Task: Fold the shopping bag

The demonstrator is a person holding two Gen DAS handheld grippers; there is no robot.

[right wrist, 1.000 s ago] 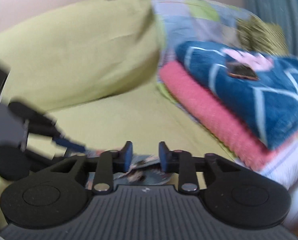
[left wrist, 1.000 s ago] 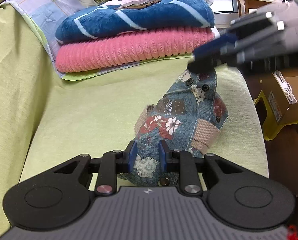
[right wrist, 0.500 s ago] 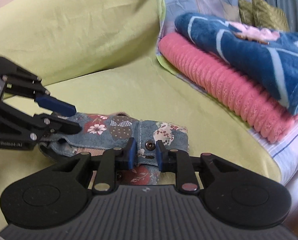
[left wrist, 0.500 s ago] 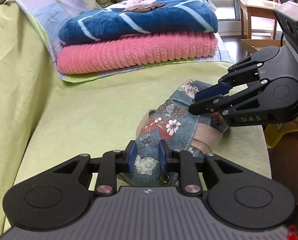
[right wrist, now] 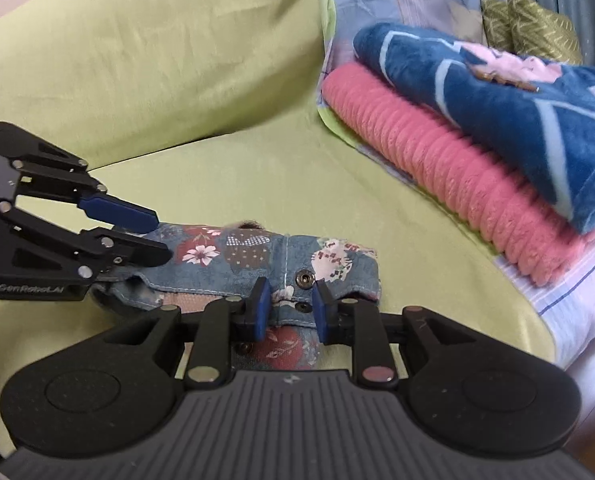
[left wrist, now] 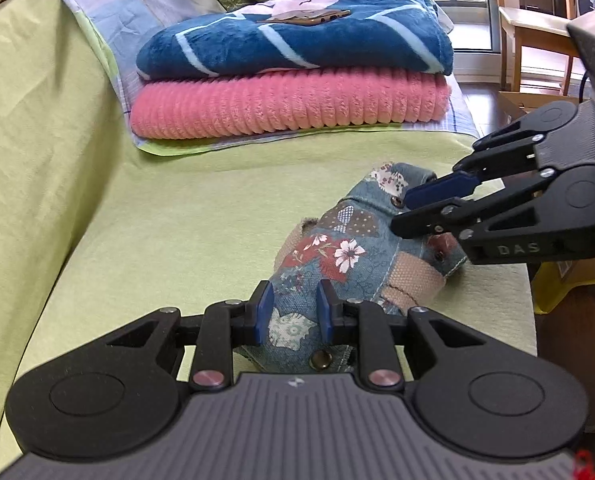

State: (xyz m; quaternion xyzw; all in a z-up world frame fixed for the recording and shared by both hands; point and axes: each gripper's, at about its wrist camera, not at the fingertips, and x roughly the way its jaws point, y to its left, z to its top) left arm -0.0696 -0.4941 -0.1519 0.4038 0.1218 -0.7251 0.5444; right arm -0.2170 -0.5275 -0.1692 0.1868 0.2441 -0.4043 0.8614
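The floral shopping bag (right wrist: 257, 256) lies folded on the green sofa (right wrist: 257, 176), both grippers parted above opposite ends.

The shopping bag (left wrist: 339, 248) is woven cotton-like cloth, matt, with a printed floral patchwork, coarse beige webbing straps (left wrist: 411, 280) and small shiny metal snaps (left wrist: 320, 357). The sofa cover (left wrist: 185, 216) is thin, matt, creased green cloth. The pink blanket (left wrist: 289, 102) is ribbed plush, the blue blanket (left wrist: 297, 36) soft fleece. Each tool, left tool (left wrist: 293, 312) and right tool (right wrist: 287, 308), is matt black plastic with smooth blue pads (right wrist: 261, 308) and bright metal pins. The chair (left wrist: 537, 28) looks like pale wood.
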